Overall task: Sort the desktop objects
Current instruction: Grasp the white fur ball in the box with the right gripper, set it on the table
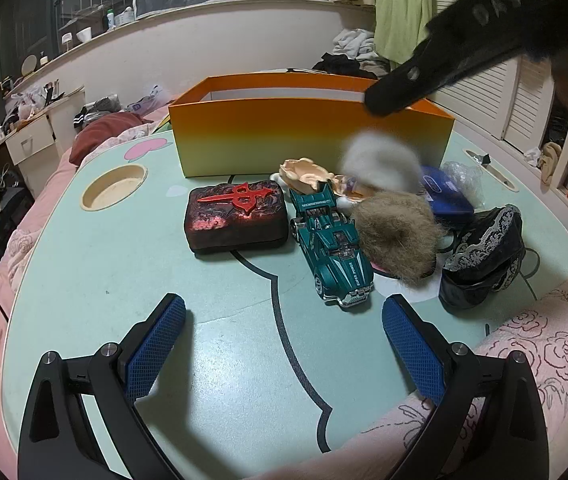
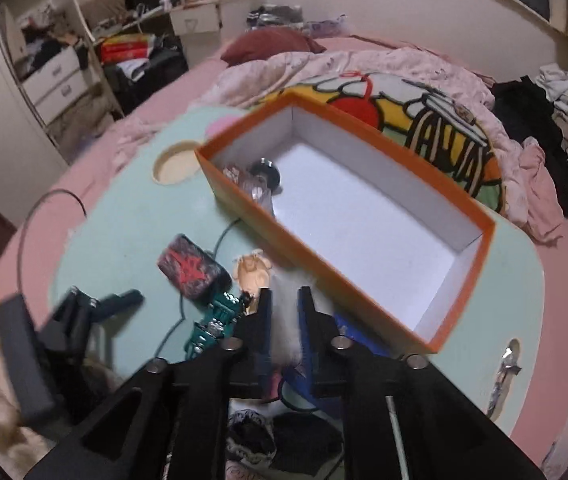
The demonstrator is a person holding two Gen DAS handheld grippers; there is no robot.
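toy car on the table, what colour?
Teal green toy car with chrome details; clearest in the left wrist view.

The box (image 1: 312,136) stands at the far side of the table (image 1: 123,280). Near its front wall lies a cluster of things: the block (image 1: 235,218) at the left, the toy car (image 1: 332,248) just right of it, the figurine (image 1: 304,174) behind the car, close to the box. Right of the car rests a fur ball (image 1: 396,236), touching it. Further right sits the lace-trimmed pouch (image 1: 484,256), with a flat case (image 1: 444,196) behind it. A round recess (image 1: 113,186) lies in the table's far left. Inside the box, small items (image 2: 259,184) sit at its left end.
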